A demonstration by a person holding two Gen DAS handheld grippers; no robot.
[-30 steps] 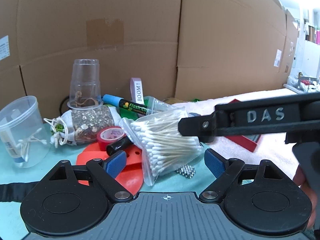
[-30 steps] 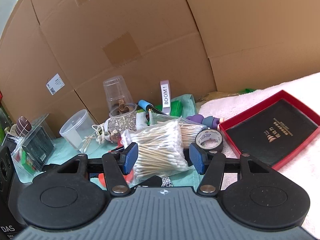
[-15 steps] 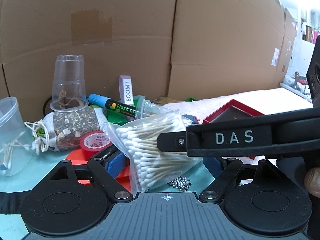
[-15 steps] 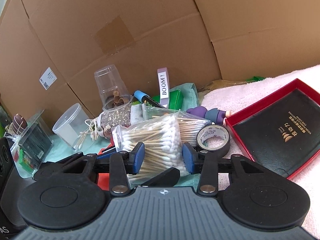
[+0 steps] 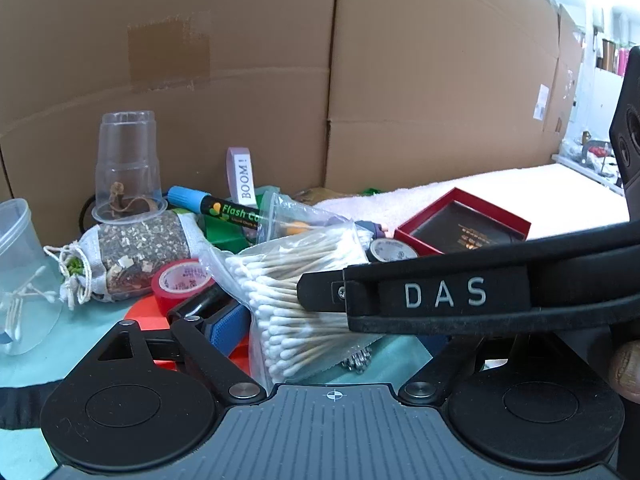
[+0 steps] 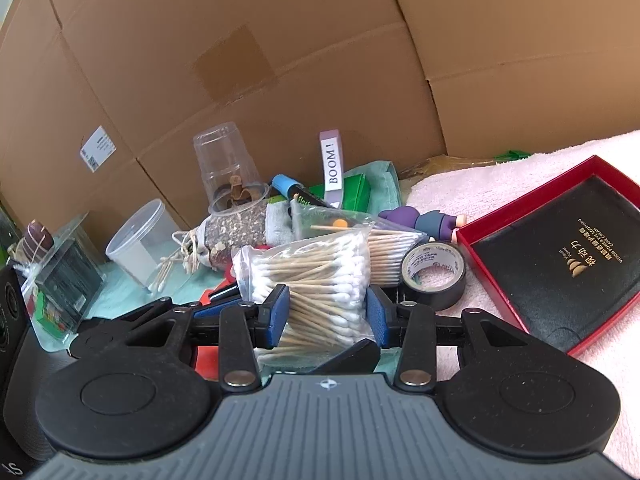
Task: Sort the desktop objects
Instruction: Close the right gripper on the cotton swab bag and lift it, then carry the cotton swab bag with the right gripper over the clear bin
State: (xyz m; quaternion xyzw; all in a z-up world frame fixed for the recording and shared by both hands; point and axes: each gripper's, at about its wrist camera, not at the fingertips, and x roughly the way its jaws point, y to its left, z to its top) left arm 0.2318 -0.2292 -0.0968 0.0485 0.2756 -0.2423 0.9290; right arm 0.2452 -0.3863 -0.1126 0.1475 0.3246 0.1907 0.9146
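A clear zip bag of cotton swabs [image 6: 316, 276] lies in the pile on the teal cloth. My right gripper [image 6: 328, 314] is shut on its near end, with a blue pad pressed on each side. In the left wrist view one finger [image 5: 440, 292] of that gripper, marked DAS, crosses in front of the bag [image 5: 296, 280]. My left gripper [image 5: 332, 332] stands open wide around the same bag from the left. Its left pad [image 5: 228, 324] is clear of the plastic, and its right pad is hidden behind the DAS finger.
A red box tray [image 6: 600, 168] with a black insert sits on the pink towel at right. A black tape roll [image 6: 434, 276] and a second swab bag [image 6: 392, 248] lie beside the held bag. A red tape roll [image 5: 180, 284], herb pouch [image 5: 140, 248], upturned clear cup [image 5: 126, 168] and clear tub [image 6: 140, 244] stand to the left. Cardboard walls the back.
My right gripper's pads have narrowed from either side onto the swab bag. Its DAS finger has slid left across the left wrist view. The left gripper stayed wide.
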